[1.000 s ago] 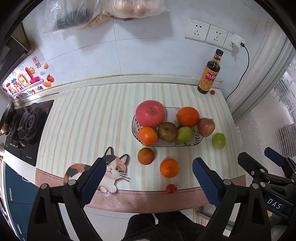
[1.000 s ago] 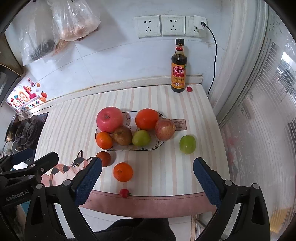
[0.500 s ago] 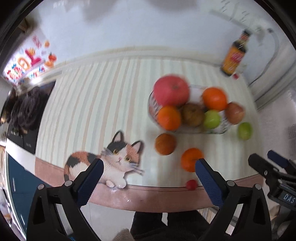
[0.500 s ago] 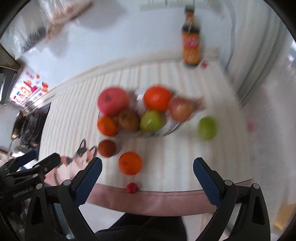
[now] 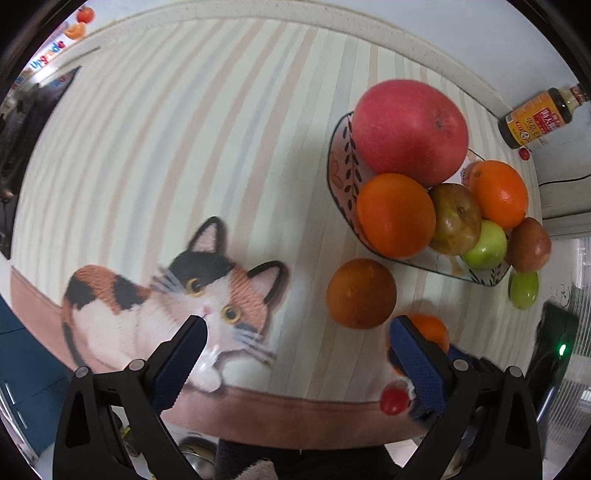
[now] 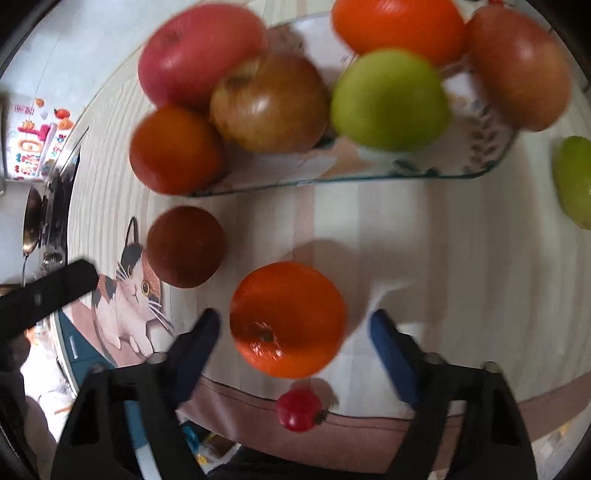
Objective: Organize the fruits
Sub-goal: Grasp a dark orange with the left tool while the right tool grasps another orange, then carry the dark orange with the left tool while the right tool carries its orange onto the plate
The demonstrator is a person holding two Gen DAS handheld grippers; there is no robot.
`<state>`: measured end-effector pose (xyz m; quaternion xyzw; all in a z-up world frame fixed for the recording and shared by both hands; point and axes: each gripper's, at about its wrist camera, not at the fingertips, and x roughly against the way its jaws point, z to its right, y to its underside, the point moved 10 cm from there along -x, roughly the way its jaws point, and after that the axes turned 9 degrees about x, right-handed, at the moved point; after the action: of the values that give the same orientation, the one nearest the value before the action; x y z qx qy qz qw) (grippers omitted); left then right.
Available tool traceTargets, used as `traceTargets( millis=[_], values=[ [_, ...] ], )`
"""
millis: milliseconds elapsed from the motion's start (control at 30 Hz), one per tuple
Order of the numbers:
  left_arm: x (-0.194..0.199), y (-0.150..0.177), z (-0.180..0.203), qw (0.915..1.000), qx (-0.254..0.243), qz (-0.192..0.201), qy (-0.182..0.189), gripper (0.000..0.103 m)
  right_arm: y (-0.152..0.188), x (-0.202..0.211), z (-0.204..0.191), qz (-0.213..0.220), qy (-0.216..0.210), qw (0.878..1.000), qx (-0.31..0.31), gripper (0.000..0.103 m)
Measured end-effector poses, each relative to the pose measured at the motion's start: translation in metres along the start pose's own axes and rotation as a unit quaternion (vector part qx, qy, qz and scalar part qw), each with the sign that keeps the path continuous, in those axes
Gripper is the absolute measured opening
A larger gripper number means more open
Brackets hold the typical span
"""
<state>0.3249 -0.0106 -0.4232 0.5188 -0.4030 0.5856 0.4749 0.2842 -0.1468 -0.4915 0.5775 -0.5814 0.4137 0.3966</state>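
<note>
Right gripper [image 6: 291, 325] spread wide, straddling the orange [image 6: 288, 319] on the counter [image 6: 424, 240], just in front of the bowl [image 6: 480, 162]; pads not touching it. Left gripper [image 5: 295, 347] also apart, empty, over the cat print. Orange looks firm, round, waxy, likely to roll: pinch across its widest middle.

You're looking at a bench [image 5: 155, 122] covered by a striped mat with a pink border [image 5: 280, 410] and a calico cat print [image 5: 162, 306]. Behind it a white wall [image 5: 424, 33] carries colourful stickers [image 6: 35, 147] at the left, near a dark stove [image 6: 55, 206]. A brown sauce bottle [image 5: 539, 118] lies towards the right corner, above a black cable [image 5: 565, 181].
</note>
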Motion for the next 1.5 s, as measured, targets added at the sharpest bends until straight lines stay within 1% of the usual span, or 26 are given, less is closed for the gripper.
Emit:
traceTargets(
  millis=[33, 67, 200, 300, 367, 400, 433, 467, 500, 533, 600, 667, 767, 800, 900, 967, 1033, 1100, 1133, 1267, 1333, 1367, 1400, 1500],
  values=[
    [-0.006, -0.001, 0.003, 1.0, 0.0, -0.007, 0.001, 0.101, -0.001, 0.001, -0.001, 0.007, 0.007, 1.0, 0.009, 0.071],
    [-0.012, -0.002, 0.006, 0.9999, 0.001, -0.014, 0.001, 0.101, -0.001, 0.001, -0.004, 0.007, 0.004, 1.0, 0.017, 0.066],
    [-0.034, 0.0, 0.021, 0.999, -0.019, -0.041, 0.0, 0.101, 0.01, 0.004, 0.004, -0.007, 0.017, 1.0, 0.017, 0.066],
    [-0.044, 0.0, 0.033, 0.9985, -0.033, -0.043, 0.0, 0.1, 0.017, 0.008, 0.013, -0.012, 0.028, 0.999, 0.017, 0.066],
    [-0.048, -0.001, 0.043, 0.9982, -0.047, -0.038, 0.002, 0.089, 0.022, 0.009, 0.017, -0.013, 0.03, 0.999, 0.013, 0.066],
    [-0.049, -0.001, 0.047, 0.9977, -0.059, -0.034, -0.004, 0.076, 0.023, 0.01, 0.019, -0.013, 0.03, 0.999, 0.01, 0.066],
    [-0.05, 0.0, 0.052, 0.9969, -0.073, -0.03, -0.006, 0.068, 0.024, 0.01, 0.021, -0.012, 0.03, 0.999, 0.006, 0.066],
    [-0.051, 0.002, 0.056, 0.9961, -0.084, -0.029, -0.006, 0.064, 0.024, 0.011, 0.023, -0.012, 0.031, 0.999, 0.005, 0.066],
    [-0.052, 0.005, 0.059, 0.9954, -0.092, -0.029, -0.006, 0.056, 0.024, 0.011, 0.024, -0.012, 0.032, 0.999, 0.005, 0.066],
    [-0.051, 0.008, 0.062, 0.9946, -0.1, -0.028, -0.004, 0.052, 0.024, 0.011, 0.024, -0.012, 0.034, 0.999, 0.006, 0.066],
    [-0.048, 0.014, 0.063, 0.9928, -0.117, -0.015, -0.024, 0.052, 0.023, 0.014, 0.027, -0.015, 0.036, 0.999, 0.009, 0.066],
    [-0.047, 0.025, 0.059, 0.9919, -0.123, -0.014, -0.029, 0.052, 0.024, 0.016, 0.03, -0.016, 0.037, 0.999, 0.01, 0.066],
    [-0.045, 0.045, 0.052, 0.9917, -0.125, -0.019, -0.024, 0.052, 0.026, 0.015, 0.032, -0.021, 0.037, 0.999, 0.013, 0.067],
    [-0.045, 0.049, 0.049, 0.9921, -0.122, -0.018, -0.023, 0.052, 0.025, 0.01, 0.026, -0.022, 0.035, 0.999, 0.013, 0.067],
    [-0.045, 0.052, 0.046, 0.9936, -0.11, -0.017, -0.018, 0.052, 0.02, 0.011, 0.03, -0.023, 0.035, 0.999, 0.01, 0.069],
    [-0.045, 0.052, 0.044, 0.9948, -0.099, -0.019, -0.014, 0.052, 0.017, 0.017, 0.039, -0.024, 0.041, 0.999, 0.009, 0.071],
    [-0.044, 0.049, 0.041, 0.9955, -0.092, -0.017, -0.016, 0.052, 0.015, 0.019, 0.04, -0.025, 0.04, 0.999, 0.007, 0.071],
    [-0.042, 0.047, 0.037, 0.9957, -0.089, -0.017, -0.014, 0.052, 0.016, 0.02, 0.04, -0.028, 0.042, 0.999, 0.007, 0.071],
    [-0.041, 0.04, 0.033, 0.9959, -0.088, -0.018, -0.013, 0.052, 0.016, 0.021, 0.041, -0.03, 0.043, 0.999, 0.006, 0.071],
    [-0.036, 0.039, 0.026, 0.996, -0.087, -0.018, -0.006, 0.052, 0.02, 0.02, 0.041, -0.036, 0.042, 0.998, 0.01, 0.071],
    [-0.034, 0.029, 0.024, 0.9961, -0.087, -0.017, -0.002, 0.052, 0.023, 0.014, 0.038, -0.044, 0.047, 0.998, 0.018, 0.071],
    [-0.03, 0.029, 0.025, 0.9961, -0.086, -0.017, 0.002, 0.052, 0.025, 0.012, 0.037, -0.045, 0.049, 0.998, 0.022, 0.07],
    [-0.025, 0.029, 0.025, 0.9962, -0.086, -0.016, 0.006, 0.052, 0.026, 0.011, 0.036, -0.046, 0.05, 0.997, 0.026, 0.067],
    [-0.011, 0.022, 0.024, 0.9963, -0.084, -0.01, 0.015, 0.052, 0.026, 0.011, 0.034, -0.042, 0.056, 0.997, 0.036, 0.067]
  ],
)
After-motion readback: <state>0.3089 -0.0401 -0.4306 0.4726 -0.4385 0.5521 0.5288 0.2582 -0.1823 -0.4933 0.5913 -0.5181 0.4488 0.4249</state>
